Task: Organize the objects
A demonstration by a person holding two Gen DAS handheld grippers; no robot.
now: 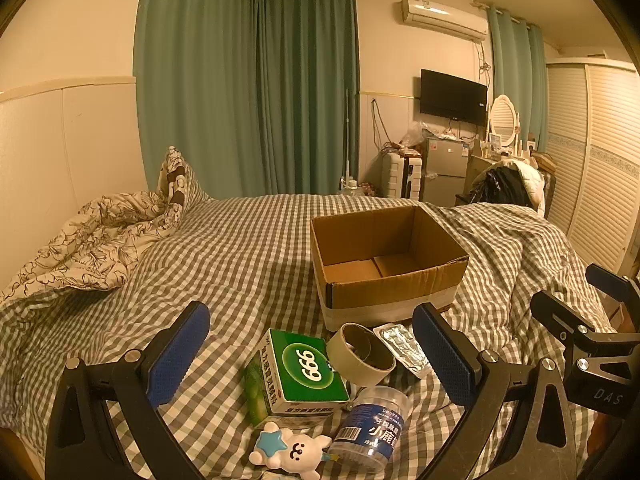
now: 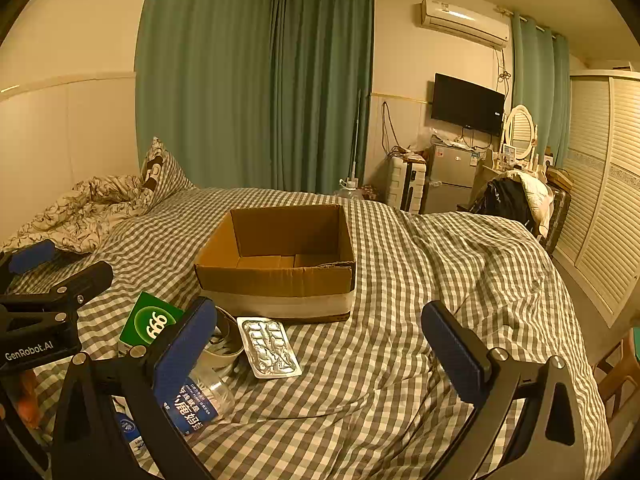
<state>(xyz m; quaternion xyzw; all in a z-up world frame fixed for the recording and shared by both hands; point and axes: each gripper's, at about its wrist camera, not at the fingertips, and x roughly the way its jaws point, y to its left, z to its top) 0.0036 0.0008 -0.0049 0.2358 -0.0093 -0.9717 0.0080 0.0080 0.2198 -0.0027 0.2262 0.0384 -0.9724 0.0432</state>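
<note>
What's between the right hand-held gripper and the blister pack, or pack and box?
Nothing visible. The blister pack lies flat and uncovered beside the tape roll, ahead-left of the open right hand-held gripper. The cardboard box sits just behind it, top open.

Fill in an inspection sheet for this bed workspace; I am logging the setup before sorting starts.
Surface: bed with grey checked cover, rumpled.
Job's things: open cardboard box, nothing seen inside; in front of it a green 999 medicine box, tape roll, foil blister pack, clear floss-pick jar lying on its side, white bunny toy.
Clutter: floral quilt bunched at the bed's left.
Grippers: left hand-held gripper open, above the items; right hand-held gripper open, holding nothing.
Cables: wires hanging on the far wall.
Surroundings: green curtains, air conditioner, TV, small fridge, louvred wardrobe.
</note>
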